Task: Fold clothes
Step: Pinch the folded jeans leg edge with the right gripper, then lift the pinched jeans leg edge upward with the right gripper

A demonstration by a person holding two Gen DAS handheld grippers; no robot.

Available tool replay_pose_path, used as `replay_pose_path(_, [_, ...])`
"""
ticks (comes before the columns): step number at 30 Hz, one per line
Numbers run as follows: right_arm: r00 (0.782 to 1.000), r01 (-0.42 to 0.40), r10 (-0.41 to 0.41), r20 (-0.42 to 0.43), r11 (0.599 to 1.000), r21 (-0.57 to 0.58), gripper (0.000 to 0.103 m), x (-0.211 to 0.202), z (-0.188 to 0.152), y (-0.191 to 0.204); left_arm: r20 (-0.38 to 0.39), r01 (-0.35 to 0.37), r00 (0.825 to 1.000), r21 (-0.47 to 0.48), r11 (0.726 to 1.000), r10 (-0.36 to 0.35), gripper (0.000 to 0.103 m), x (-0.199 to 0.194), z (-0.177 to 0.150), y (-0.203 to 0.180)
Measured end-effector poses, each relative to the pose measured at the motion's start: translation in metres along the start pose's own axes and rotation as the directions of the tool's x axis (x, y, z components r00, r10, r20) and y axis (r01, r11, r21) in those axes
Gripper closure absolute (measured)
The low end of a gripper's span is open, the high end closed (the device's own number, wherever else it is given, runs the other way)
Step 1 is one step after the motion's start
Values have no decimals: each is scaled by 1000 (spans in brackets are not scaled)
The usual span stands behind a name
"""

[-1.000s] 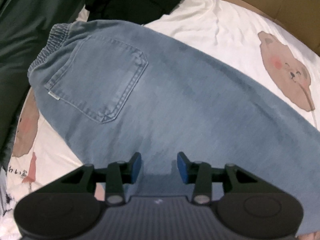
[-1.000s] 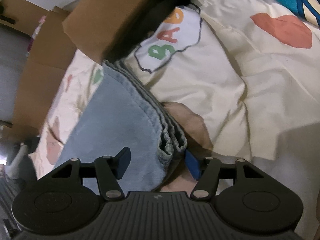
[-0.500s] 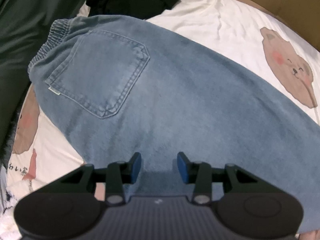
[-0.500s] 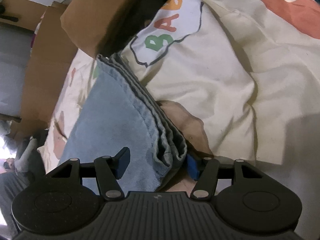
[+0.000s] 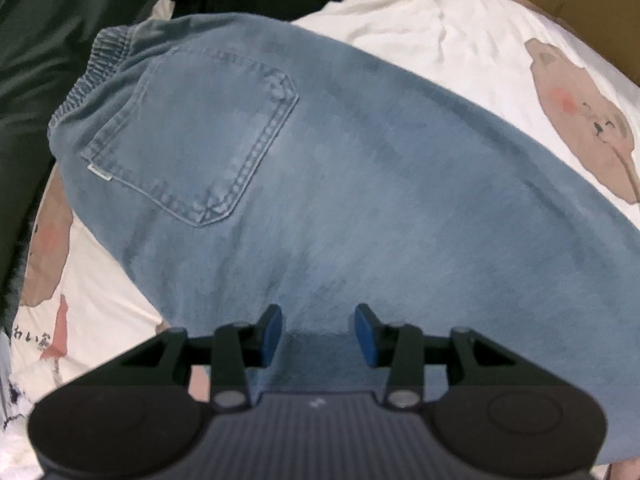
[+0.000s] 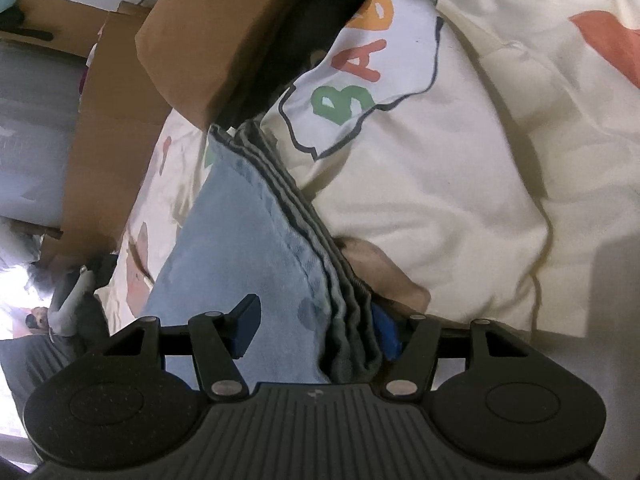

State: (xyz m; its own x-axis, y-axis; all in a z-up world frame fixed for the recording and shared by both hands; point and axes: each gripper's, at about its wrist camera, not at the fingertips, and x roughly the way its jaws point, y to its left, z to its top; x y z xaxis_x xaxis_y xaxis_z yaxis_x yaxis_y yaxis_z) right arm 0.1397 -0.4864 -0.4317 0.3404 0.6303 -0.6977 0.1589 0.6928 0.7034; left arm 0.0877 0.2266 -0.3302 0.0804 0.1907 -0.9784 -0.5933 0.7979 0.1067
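Light blue jeans [image 5: 360,184] lie flat on a cream bear-print bedsheet [image 5: 460,52], with the back pocket [image 5: 200,140] facing up and the elastic waistband [image 5: 96,76] at the upper left. My left gripper [image 5: 319,332] points down just above the denim, open, with nothing between its pads. In the right wrist view the stacked leg hems [image 6: 320,248] of the jeans [image 6: 248,248] run in between the fingers of my right gripper [image 6: 316,332]. The right pad [image 6: 386,334] sits against the hem stack. The left pad rests apart over flat denim, so this gripper is open.
Dark green and black garments [image 5: 48,20] are piled at the upper left beside the waistband. Brown cardboard [image 5: 580,12] borders the bed's far side. A cardboard box [image 6: 208,40] with black cloth [image 6: 312,20] stands beyond the hems. A printed cream quilt [image 6: 460,200] lies to the right.
My right gripper has moved forward and down, so the hem stack now lies deeper between its fingers. The left gripper's view is almost unchanged.
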Motion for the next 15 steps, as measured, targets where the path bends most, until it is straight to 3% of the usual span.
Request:
replay_pose_path(10, [982,-140,140,-127,990,9,41,-2,16,-1,-7,11,1000,3,1000,-11,58,10,3,1])
replay_pose_path(15, [982,-123,119,-143,992,-14,41,11,19,6,-11,13,1000,-1,1000,-13,58,13,1,3])
